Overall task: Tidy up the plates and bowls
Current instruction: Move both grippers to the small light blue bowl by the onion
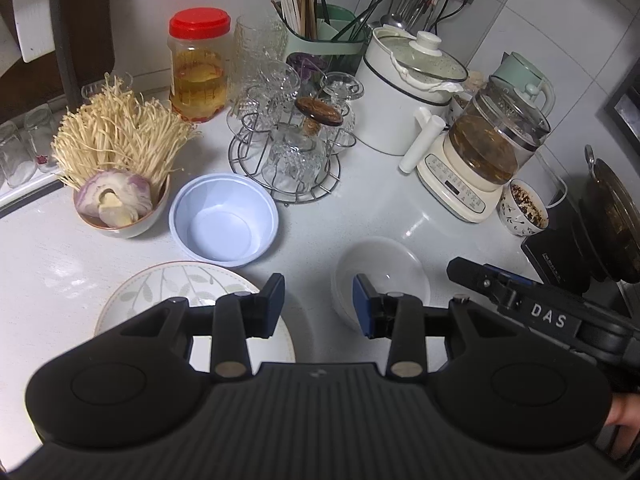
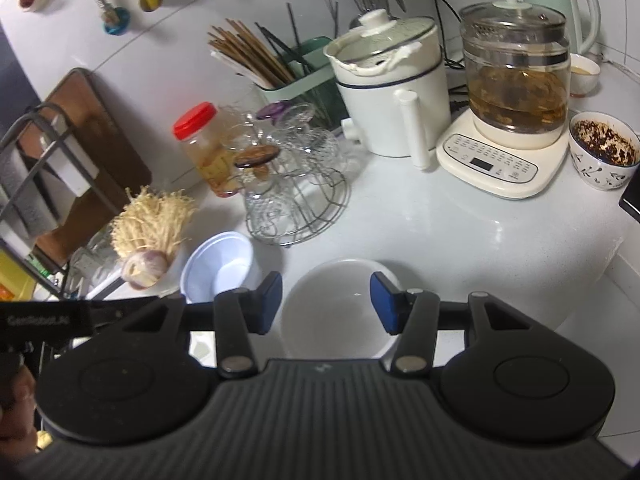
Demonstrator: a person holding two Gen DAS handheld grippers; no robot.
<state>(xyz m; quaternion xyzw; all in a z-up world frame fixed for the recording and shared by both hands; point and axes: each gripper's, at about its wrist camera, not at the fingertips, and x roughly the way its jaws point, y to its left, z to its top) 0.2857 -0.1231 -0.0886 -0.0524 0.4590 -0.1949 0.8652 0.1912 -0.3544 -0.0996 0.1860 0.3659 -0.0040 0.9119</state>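
Observation:
A white bowl sits on the white counter near the front. A pale blue bowl stands to its left. A leaf-patterned plate lies at the front left, partly under my left gripper's left finger. My left gripper is open and empty, above the counter between the plate and the white bowl. My right gripper is open and empty, its fingers spread over the white bowl; it also shows in the left wrist view.
A bowl of enoki mushrooms and onion, a red-lidded jar, a wire rack of glasses, a white pot, a glass kettle, a small patterned bowl and a wok crowd the counter's back and right.

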